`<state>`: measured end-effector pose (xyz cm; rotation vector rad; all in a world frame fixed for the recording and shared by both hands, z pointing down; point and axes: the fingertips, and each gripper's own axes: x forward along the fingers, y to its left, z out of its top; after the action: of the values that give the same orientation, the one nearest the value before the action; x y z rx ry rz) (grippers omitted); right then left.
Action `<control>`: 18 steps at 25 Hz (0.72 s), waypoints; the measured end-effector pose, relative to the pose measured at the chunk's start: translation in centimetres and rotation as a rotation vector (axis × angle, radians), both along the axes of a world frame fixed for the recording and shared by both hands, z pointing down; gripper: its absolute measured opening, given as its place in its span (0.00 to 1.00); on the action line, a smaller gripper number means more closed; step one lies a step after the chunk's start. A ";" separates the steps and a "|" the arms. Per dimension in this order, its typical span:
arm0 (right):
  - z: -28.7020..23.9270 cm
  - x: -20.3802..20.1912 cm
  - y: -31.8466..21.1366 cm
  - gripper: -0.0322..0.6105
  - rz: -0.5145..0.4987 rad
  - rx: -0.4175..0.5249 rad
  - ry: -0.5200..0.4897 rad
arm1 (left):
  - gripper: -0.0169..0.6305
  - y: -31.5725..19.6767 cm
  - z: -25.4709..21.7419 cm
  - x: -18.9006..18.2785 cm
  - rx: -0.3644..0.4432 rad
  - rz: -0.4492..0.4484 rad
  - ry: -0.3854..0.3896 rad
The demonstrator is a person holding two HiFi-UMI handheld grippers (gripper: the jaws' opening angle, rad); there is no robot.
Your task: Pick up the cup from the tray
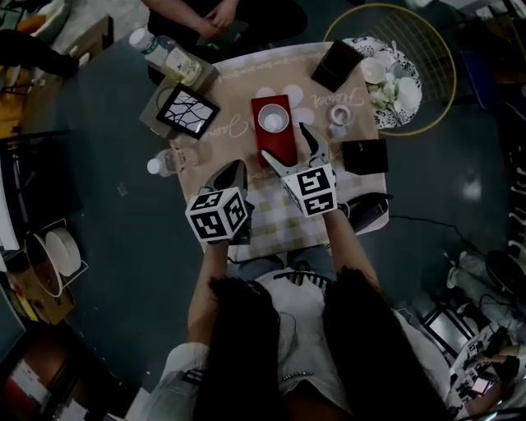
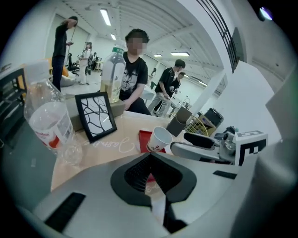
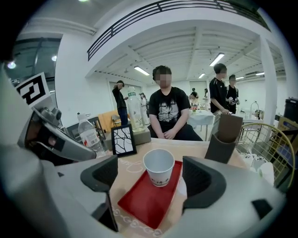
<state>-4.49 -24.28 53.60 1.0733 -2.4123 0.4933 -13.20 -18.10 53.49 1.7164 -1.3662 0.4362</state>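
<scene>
A white paper cup (image 1: 274, 120) stands upright on the far half of a red tray (image 1: 261, 105) in the middle of the table. My right gripper (image 1: 284, 140) is open over the tray's near end. In the right gripper view its wide jaws (image 3: 151, 179) frame the cup (image 3: 159, 166), and neither pad touches it; the tray (image 3: 144, 200) runs under them. My left gripper (image 1: 237, 167) hovers left of the tray, shut with nothing in it. In the left gripper view (image 2: 150, 155) the cup (image 2: 161, 139) lies ahead to the right.
A framed picture (image 1: 188, 111) and a clear plastic bottle (image 1: 168, 163) stand left of the tray. Black boxes (image 1: 335, 64) (image 1: 365, 155) and a small roll (image 1: 339, 115) lie to its right. A wire basket (image 1: 427, 49) is at the far right. A person (image 1: 222, 16) sits across the table.
</scene>
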 end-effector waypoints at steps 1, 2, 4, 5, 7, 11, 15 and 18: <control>0.5 -0.1 -0.3 0.70 -0.001 -0.005 0.001 | 0.04 -0.3 0.2 -0.2 -0.006 -0.025 0.017; 0.9 -0.3 -0.6 0.70 0.000 -0.010 0.002 | 0.04 -0.6 0.4 -0.4 -0.011 -0.047 0.030; 1.9 -0.5 -1.4 0.70 0.003 -0.012 0.014 | 0.04 -1.0 0.9 -0.7 -0.025 -0.077 0.041; 2.5 -0.6 -1.7 0.70 0.002 -0.013 0.023 | 0.04 -1.1 1.2 -0.9 -0.033 -0.084 0.038; 3.6 -0.9 -1.9 0.70 -0.004 -0.020 0.034 | 0.04 -1.0 1.7 -1.3 -0.046 -0.088 0.021; 4.6 -1.3 -2.6 0.70 -0.010 -0.019 0.032 | 0.04 -1.2 2.5 -1.5 -0.057 -0.077 -0.022; 5.5 -1.7 -3.6 0.70 -0.017 -0.008 0.065 | 0.04 -1.6 3.1 -1.5 -0.059 -0.061 -0.054; 5.8 -1.9 -4.3 0.70 -0.031 0.002 0.103 | 0.04 -1.7 3.3 -1.4 -0.067 -0.073 -0.040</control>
<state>-6.35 -28.54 59.42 1.0346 -2.3361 0.4150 -14.60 -19.81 56.76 1.6060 -1.4225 0.4722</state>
